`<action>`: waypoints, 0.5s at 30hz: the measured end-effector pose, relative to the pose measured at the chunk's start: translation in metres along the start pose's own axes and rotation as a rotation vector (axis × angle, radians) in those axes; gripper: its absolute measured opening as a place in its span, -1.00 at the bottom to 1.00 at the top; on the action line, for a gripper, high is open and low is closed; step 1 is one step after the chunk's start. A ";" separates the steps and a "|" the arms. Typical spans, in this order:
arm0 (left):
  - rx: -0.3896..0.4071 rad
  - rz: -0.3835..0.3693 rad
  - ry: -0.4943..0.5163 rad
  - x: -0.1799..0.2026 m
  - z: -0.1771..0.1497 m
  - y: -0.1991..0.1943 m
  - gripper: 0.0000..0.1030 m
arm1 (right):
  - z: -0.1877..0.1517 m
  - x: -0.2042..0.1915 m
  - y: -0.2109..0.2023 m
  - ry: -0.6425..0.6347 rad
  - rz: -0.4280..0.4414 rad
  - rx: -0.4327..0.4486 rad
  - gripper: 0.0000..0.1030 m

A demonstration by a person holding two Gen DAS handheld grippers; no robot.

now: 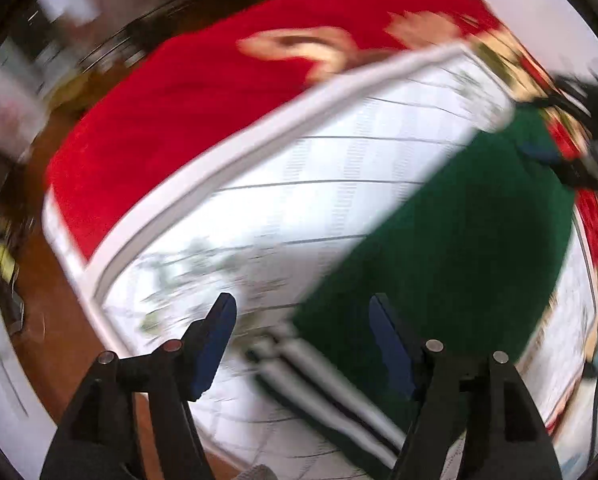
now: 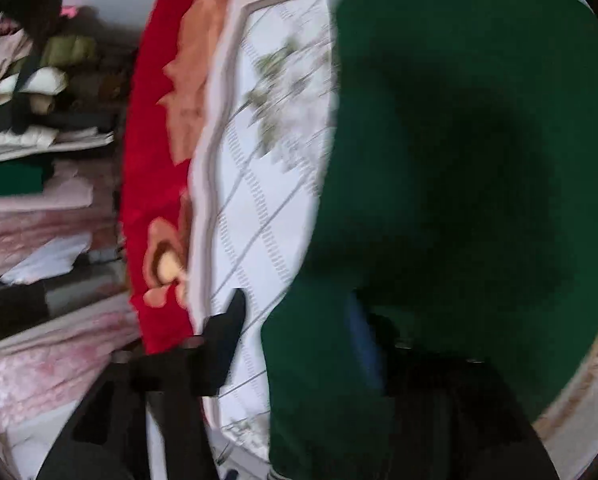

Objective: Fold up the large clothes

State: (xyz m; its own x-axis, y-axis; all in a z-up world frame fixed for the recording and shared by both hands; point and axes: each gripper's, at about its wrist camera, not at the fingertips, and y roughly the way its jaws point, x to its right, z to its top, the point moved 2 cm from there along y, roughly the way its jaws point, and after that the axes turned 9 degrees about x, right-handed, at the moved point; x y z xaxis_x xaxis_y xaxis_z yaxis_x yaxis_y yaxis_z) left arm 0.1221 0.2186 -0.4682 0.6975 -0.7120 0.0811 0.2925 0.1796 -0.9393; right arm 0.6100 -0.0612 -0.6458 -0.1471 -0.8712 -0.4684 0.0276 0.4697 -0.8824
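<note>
Both views badly motion-blurred.

Left gripper (image 1: 303, 312): jaws wide, nothing between the pads. It points down at the bed. Blue pads (image 1: 211, 356) show clear on both fingers, with no cloth touching them.

Right gripper (image 2: 295, 320): jaws apart too. Left finger sits over the white quilt (image 2: 259, 200), right finger over the green garment (image 2: 459, 160). The garment edge runs under or between the fingers, but I can't see the pads pressing on it. Too blurred to say whether it touches.

The garment is dark green with white stripes (image 1: 327, 392) at one end. It lies flat on the quilt. In the left view it runs diagonally from below the gripper up to the right, the striped end nearest the gripper. In the right view it fills the right half of the frame.

The quilt is white with a diamond stitch, a faded leaf print and a raised white border. A red blanket (image 1: 187, 112) with pale flower shapes lies beyond that border, on the bed's far side.

Wood floor (image 1: 51, 312) shows at left in the left view. Shelves of folded clothes (image 2: 39, 168) at left in the right view. A second black gripper (image 1: 575, 164), blurred, is at the far right edge of the left view, over the garment's far end.
</note>
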 end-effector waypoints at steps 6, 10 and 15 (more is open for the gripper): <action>-0.087 -0.017 -0.018 -0.001 -0.029 0.016 0.31 | -0.050 0.037 -0.037 -0.002 0.023 0.064 0.34; -0.030 0.142 0.150 0.027 -0.038 0.053 0.39 | -0.066 0.109 -0.084 0.063 -0.111 0.198 0.58; -0.056 0.128 0.080 0.021 -0.027 0.085 0.72 | -0.065 0.198 -0.105 0.202 -0.177 0.276 0.59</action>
State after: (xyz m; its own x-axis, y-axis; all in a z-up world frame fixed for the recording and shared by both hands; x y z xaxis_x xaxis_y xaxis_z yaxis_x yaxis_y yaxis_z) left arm 0.1438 0.2005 -0.5551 0.6715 -0.7381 -0.0657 0.1661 0.2363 -0.9574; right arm 0.5139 -0.2738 -0.6425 -0.3650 -0.8767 -0.3132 0.2452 0.2340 -0.9408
